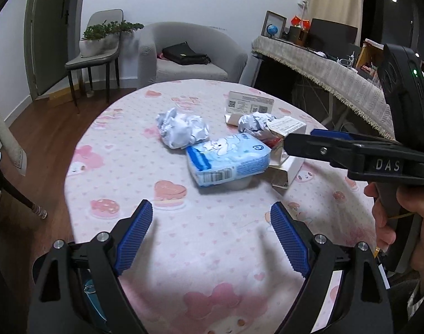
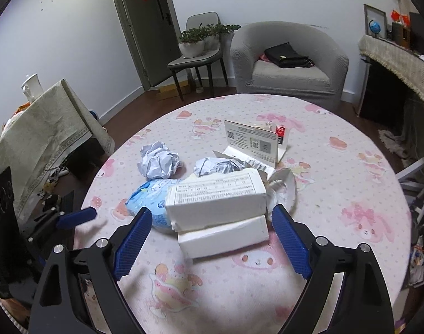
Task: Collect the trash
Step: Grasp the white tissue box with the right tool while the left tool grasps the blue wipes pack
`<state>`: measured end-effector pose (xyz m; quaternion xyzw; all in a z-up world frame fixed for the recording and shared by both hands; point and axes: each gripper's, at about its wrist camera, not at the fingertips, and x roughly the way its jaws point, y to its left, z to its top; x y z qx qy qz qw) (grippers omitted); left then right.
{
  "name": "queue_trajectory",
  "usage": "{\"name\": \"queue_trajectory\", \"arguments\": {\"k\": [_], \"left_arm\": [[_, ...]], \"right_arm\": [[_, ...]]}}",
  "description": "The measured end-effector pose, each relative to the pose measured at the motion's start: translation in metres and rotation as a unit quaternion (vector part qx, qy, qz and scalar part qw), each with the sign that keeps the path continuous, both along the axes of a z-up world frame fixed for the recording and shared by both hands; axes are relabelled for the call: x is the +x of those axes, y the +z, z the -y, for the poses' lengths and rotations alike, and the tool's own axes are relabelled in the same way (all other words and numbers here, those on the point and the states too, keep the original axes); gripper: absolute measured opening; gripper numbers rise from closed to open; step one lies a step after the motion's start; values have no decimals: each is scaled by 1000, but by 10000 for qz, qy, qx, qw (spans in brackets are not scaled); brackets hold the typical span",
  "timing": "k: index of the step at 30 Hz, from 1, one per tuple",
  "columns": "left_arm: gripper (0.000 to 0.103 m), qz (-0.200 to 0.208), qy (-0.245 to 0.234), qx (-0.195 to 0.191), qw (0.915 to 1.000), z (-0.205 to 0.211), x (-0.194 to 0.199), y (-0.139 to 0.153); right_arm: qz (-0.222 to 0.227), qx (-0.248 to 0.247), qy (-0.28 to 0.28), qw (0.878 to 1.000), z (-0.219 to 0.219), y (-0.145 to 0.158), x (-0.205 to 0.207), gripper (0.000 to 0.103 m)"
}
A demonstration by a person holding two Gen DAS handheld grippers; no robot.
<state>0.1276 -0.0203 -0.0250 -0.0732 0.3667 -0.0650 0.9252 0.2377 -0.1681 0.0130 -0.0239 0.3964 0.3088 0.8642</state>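
Note:
On the pink-patterned round table (image 1: 212,250) lies a pile of trash: a crumpled white paper ball (image 1: 181,129) (image 2: 159,162), a second crumpled ball (image 1: 253,121) (image 2: 216,167), a blue tissue pack (image 1: 228,160) (image 2: 149,197), a torn white carton (image 2: 217,197) (image 1: 285,164) and a folded card with QR codes (image 1: 249,105) (image 2: 252,139). My left gripper (image 1: 212,233) is open and empty, a little short of the tissue pack. My right gripper (image 2: 212,236) is open, its jaws either side of the white carton's near end; it also shows in the left wrist view (image 1: 317,143).
A grey armchair (image 2: 289,61) with a black bag stands behind the table. A chair with potted plants (image 2: 200,44) is by the door. A cloth-covered sideboard (image 1: 323,64) stands at the right, another cloth-covered table (image 2: 39,128) at the left.

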Motion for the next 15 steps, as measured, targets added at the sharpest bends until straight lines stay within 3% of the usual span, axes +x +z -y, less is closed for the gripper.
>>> {"name": "queue_trajectory", "arguments": {"k": [10, 15], "left_arm": [[92, -119, 195, -88, 9997, 5, 18, -4], [93, -142, 203, -278, 9993, 4, 23, -4]], "right_arm": [[44, -292, 4, 9996, -7, -7, 20, 90], [-85, -134, 114, 9998, -1, -11, 31, 90]]}}
